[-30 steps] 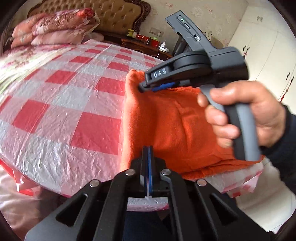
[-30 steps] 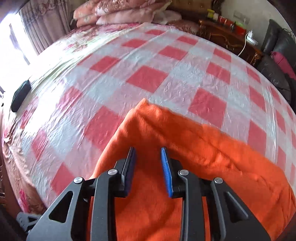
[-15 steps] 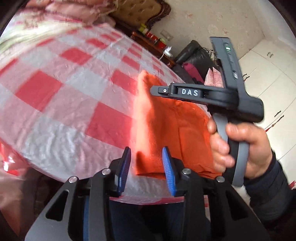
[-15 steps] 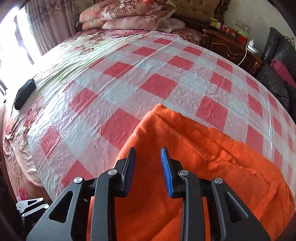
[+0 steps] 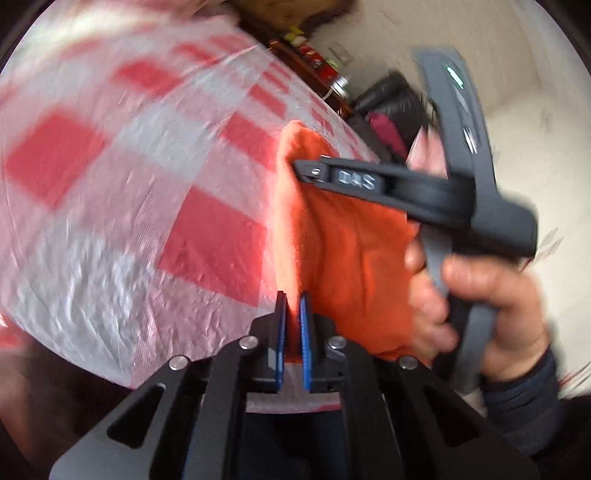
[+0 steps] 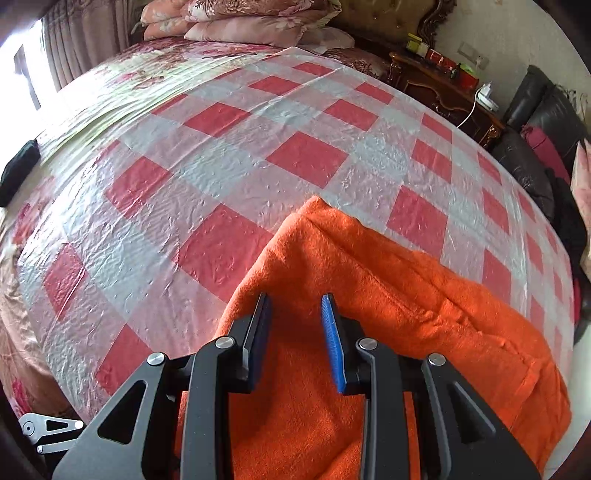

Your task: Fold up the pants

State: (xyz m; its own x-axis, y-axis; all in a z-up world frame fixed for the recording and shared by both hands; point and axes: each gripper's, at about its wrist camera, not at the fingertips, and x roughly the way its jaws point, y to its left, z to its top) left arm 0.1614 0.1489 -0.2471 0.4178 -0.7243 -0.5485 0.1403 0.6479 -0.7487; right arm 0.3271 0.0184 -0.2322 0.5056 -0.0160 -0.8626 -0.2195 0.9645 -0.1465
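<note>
The orange pants (image 6: 369, 332) lie folded near the front edge of the bed on the red-and-white checked plastic sheet (image 6: 258, 155). In the left wrist view, my left gripper (image 5: 291, 306) is closed on the near left edge of the pants (image 5: 332, 251). My right gripper (image 6: 295, 314) is open and hovers just above the pants, holding nothing. It also shows in the left wrist view (image 5: 306, 171), held in a hand over the far part of the pants. The left wrist view is motion-blurred.
Pink pillows (image 6: 240, 18) lie at the head of the bed. A wooden nightstand (image 6: 443, 81) with small items and a dark sofa (image 6: 535, 129) stand to the right. A black object (image 6: 16, 170) lies at the bed's left edge.
My left gripper opened, moved onto the pants' near left edge, then closed on it. My right gripper rose slightly above the pants and stayed open.
</note>
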